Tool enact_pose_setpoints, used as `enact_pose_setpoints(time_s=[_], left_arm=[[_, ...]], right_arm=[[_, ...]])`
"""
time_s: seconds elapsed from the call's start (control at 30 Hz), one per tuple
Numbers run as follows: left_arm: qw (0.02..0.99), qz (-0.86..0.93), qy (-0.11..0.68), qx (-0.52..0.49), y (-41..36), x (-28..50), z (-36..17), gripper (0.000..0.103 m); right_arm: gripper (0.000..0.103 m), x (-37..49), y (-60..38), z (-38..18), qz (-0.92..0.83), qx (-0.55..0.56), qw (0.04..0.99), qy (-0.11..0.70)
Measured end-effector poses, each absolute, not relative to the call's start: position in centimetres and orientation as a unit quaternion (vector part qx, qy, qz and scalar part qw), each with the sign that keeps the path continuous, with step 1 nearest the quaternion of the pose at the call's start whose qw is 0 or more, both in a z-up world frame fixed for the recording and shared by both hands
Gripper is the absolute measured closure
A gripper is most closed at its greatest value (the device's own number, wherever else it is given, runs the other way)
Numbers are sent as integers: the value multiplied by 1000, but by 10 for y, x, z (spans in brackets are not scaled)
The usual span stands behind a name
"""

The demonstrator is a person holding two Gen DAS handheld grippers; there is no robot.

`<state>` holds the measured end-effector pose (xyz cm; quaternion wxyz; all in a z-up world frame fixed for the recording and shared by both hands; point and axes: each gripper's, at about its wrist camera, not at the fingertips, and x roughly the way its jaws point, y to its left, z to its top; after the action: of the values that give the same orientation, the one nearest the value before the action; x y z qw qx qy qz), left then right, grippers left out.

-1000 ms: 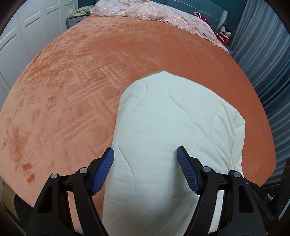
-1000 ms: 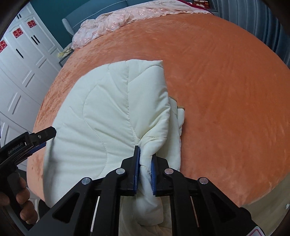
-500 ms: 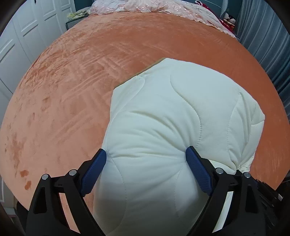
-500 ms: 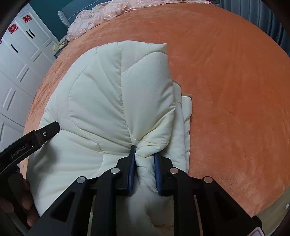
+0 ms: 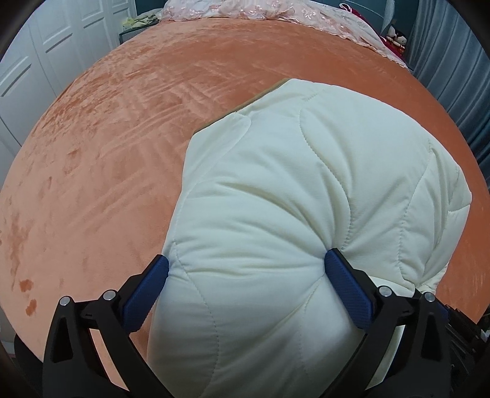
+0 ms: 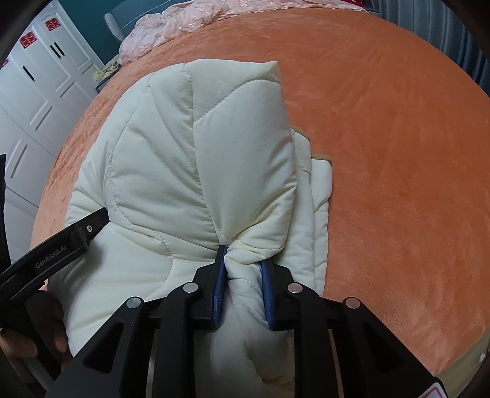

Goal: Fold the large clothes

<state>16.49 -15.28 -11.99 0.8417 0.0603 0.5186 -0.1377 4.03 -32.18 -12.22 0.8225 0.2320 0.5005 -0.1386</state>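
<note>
A cream quilted padded jacket [image 5: 306, 183] lies folded and puffy on the orange bed cover [image 5: 122, 153]. My left gripper [image 5: 245, 263] points down onto the jacket's near end. Its jaws are opening wide, and a bulge of the jacket fills the gap, touching both blue pads [image 5: 332, 263]. In the right wrist view the jacket [image 6: 183, 153] fills the middle, and my right gripper [image 6: 243, 255] is shut on a bunched fold at its near edge. One left gripper finger [image 6: 61, 245] rests against the jacket's left side, with a hand [image 6: 30, 336] below it.
A pink lace quilt [image 5: 260, 12] is heaped at the far end of the bed [image 6: 398, 153]. White wardrobe doors [image 6: 36, 91] stand to the left and a grey-blue curtain [image 5: 444, 61] hangs to the right. The bed's near edge runs just below both grippers.
Both grippers sank toward the jacket, which now looms larger. The left jaws spread wider and now straddle a bulge of it. The right jaws eased slightly apart but still pinch the fold.
</note>
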Motion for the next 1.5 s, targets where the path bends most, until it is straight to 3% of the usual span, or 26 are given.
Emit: enact_pose_setpoints(time_s=[0.33,0.57,0.77,0.8,0.87,1.03,1.07,1.1,1.17,1.37,1.5], left_arm=[[846,-136,512,62,-153,162,-119,5],[821,-173,543,25,-125,163,-88,5],[855,-163,491,29,-117,177,-32,7],[858,-164,486,27,-122,184,-24,7],[864,-161,477,32,-134,198,-14,7],[853,-156,498,23,-159,236,-26,7],[848,-152,507,22,-164,241,-33,7],[843,-152,515,21,-168,246,-40,8],[836,-148,528,22,-175,247,-53,9],[832,-161,529,42,-191,232,-85,9],[839,-162,517,55,-202,225,-96,8]], right_arm=[[85,35,-319,-117,-151,235,821,497],[73,5,-333,-65,-188,272,819,469],[68,27,-353,-9,-193,303,836,414],[59,40,-355,-6,-187,312,837,408],[48,65,-359,-8,-188,320,834,409],[47,109,-373,-60,-219,362,784,454],[53,112,-374,-73,-214,373,775,463],[74,112,-373,-84,-198,389,770,465],[89,104,-369,-84,-190,385,788,442],[93,82,-361,-90,-246,307,819,417],[90,81,-359,-110,-259,284,820,425]])
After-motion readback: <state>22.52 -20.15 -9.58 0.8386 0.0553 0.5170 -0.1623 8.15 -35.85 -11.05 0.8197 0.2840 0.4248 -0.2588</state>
